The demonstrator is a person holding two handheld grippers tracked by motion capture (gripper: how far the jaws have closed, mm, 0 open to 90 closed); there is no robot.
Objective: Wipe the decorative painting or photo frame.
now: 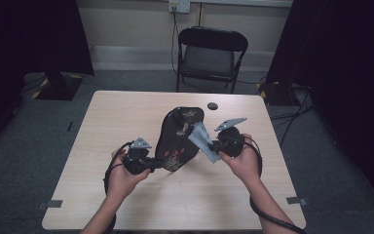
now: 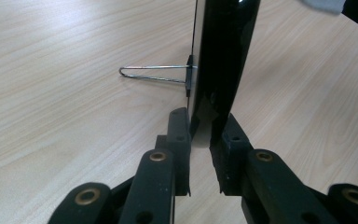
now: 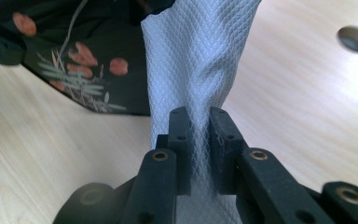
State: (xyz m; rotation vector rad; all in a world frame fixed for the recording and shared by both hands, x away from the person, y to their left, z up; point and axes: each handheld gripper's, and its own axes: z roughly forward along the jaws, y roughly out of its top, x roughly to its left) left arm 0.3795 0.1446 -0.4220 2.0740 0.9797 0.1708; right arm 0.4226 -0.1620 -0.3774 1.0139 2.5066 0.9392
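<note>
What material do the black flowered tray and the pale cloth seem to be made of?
Tray: probably lacquered wood or plastic; its glossy black edge reflects light and it carries painted flowers.
Cloth: woven textile, likely microfibre, matte pale grey-blue; a fine diamond weave shows and it folds softly.

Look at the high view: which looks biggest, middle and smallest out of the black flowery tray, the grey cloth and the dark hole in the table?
1. Black flowery tray, clearly biggest.
2. Grey cloth.
3. Dark hole, smallest.
</note>
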